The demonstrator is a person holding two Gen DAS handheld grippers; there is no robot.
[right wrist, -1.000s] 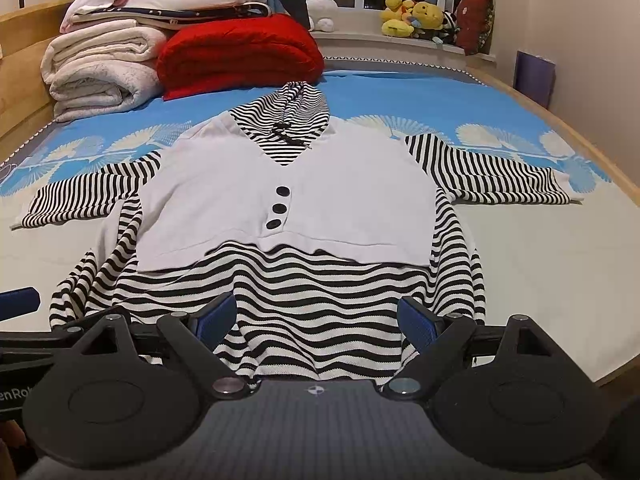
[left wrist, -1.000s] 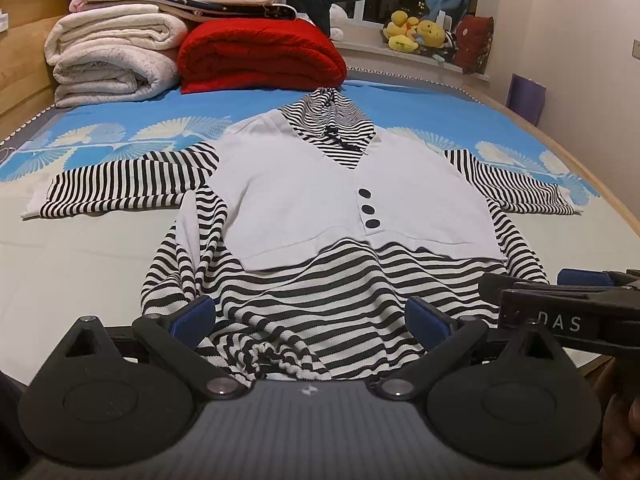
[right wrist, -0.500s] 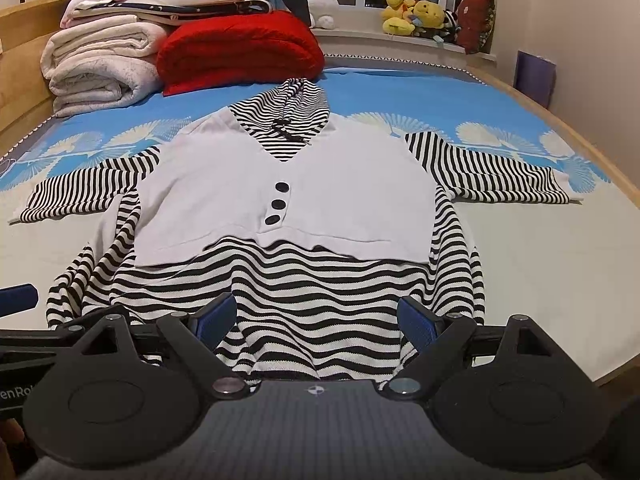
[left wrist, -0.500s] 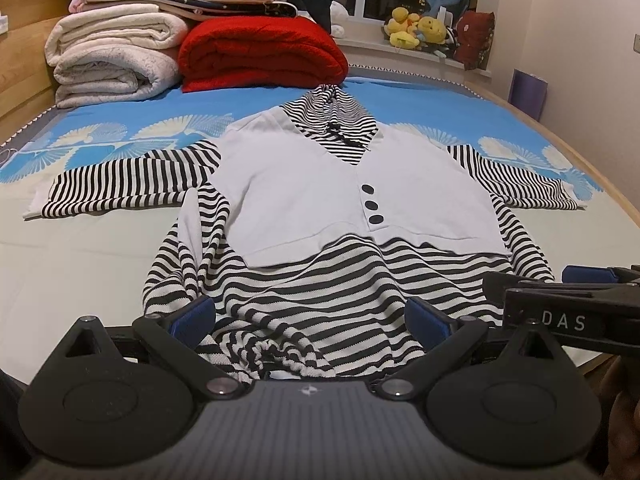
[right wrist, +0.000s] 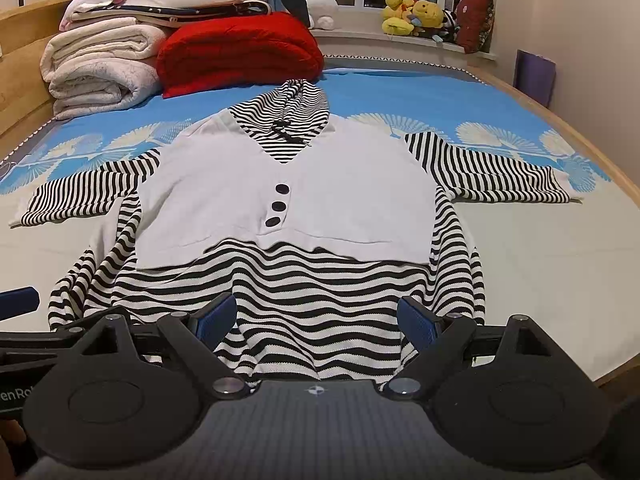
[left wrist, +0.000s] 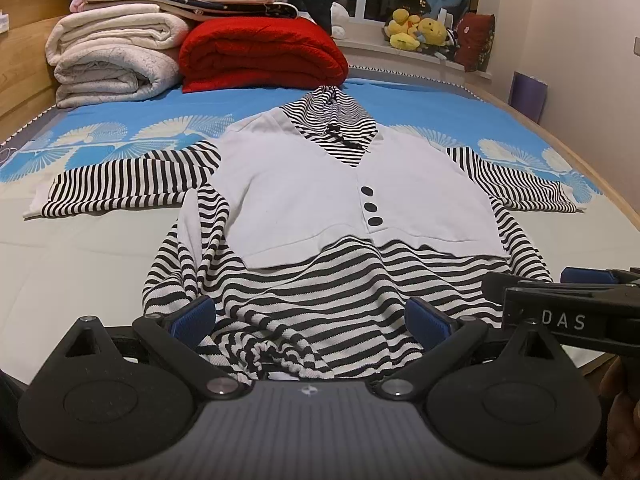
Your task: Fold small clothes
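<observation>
One garment here: a hooded top [left wrist: 320, 200] spread face-up on the bed [left wrist: 80, 264], hood [left wrist: 336, 116] pointing toward the far end, hem toward the cameras. Black-and-white stripes on hood, sleeves and lower body, with a plain pale vest-like panel [right wrist: 288, 200] laid over the chest. Three dark buttons [right wrist: 278, 205] in a short column at the bottom of the V-neck, plus a small dark toggle at the throat. Both sleeves stretched straight out to the sides, left sleeve [left wrist: 124, 184] and right sleeve [right wrist: 492, 176] lying flat on the sheet. Hem pretty rumpled near the left side, bunched into a little twisted lump [left wrist: 276, 352]; smoother on the right side but wavy.

Left gripper [left wrist: 312, 324] low over that bunched hem, blue-padded fingers [left wrist: 192, 316] spread wide apart with striped fabric between them, nothing pinched as far as visible. Right gripper [right wrist: 316, 320] same deal over the right part of the hem, fingers [right wrist: 420, 322] wide apart, nothing clamped. Right gripper also poking in at the right edge of the left wrist view.

Far end of the bed: rolled cream blankets [left wrist: 112, 64], a folded red quilt [left wrist: 260, 56] just beside them, a dark plush shark on top of the stack, and yellow stuffed toys [right wrist: 412, 14] on the window ledge. Blue fan-print sheet under the top's upper half.
</observation>
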